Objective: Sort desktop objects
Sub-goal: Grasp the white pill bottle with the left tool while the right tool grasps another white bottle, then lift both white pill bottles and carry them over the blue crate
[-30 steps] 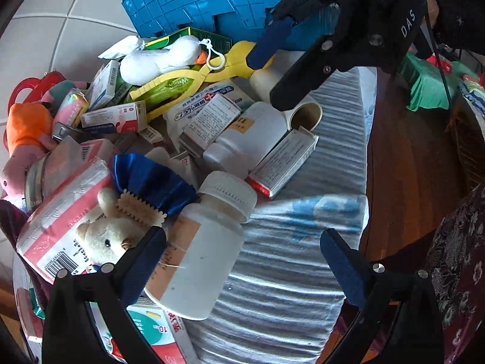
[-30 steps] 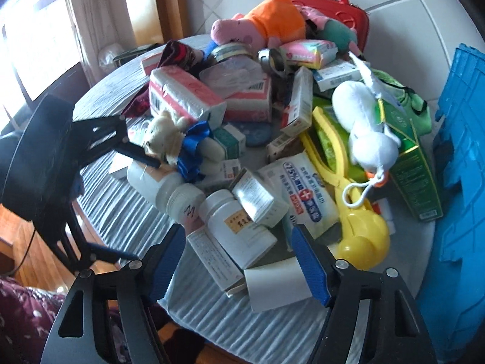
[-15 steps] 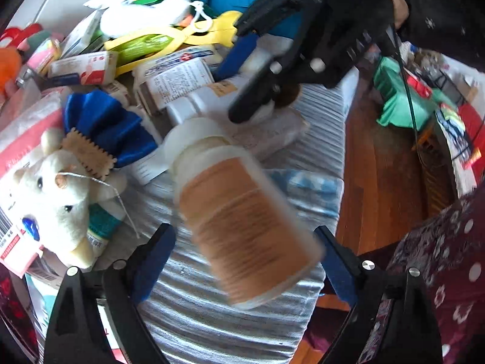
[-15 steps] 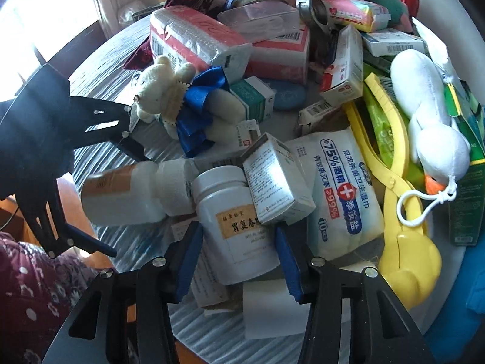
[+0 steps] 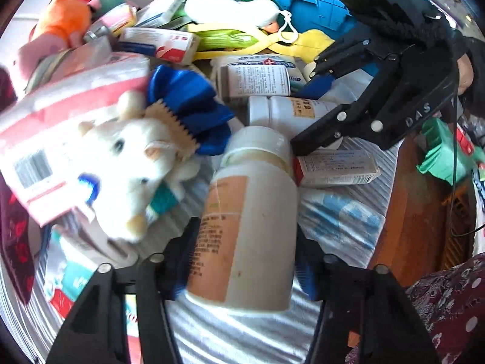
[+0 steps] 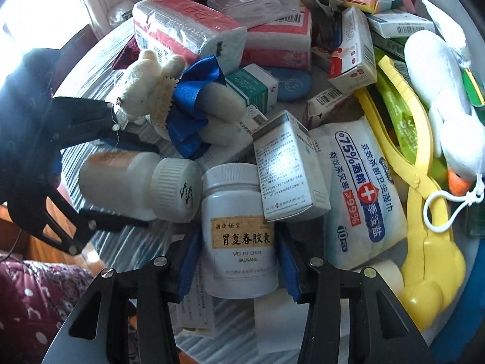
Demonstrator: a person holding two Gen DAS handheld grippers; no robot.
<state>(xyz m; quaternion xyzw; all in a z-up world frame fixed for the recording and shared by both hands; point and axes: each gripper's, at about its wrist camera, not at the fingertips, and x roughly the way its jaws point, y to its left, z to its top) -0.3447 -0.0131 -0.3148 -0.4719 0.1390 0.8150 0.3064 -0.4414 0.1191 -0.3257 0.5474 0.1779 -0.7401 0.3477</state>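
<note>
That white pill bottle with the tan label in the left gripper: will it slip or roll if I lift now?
The tan-labelled bottle looks like smooth, rigid plastic, so it may slip between the left gripper pads. Being round and lying on its side, it would probably roll if released. Weight: cannot tell.

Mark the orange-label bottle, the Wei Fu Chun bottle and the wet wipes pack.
orange-label bottle (image 5: 242, 227), left wrist view, on the label's right edge.
Wei Fu Chun bottle (image 6: 239, 236), right wrist view, on its tan label.
wet wipes pack (image 6: 360, 194), right wrist view, on the printed front.
</note>
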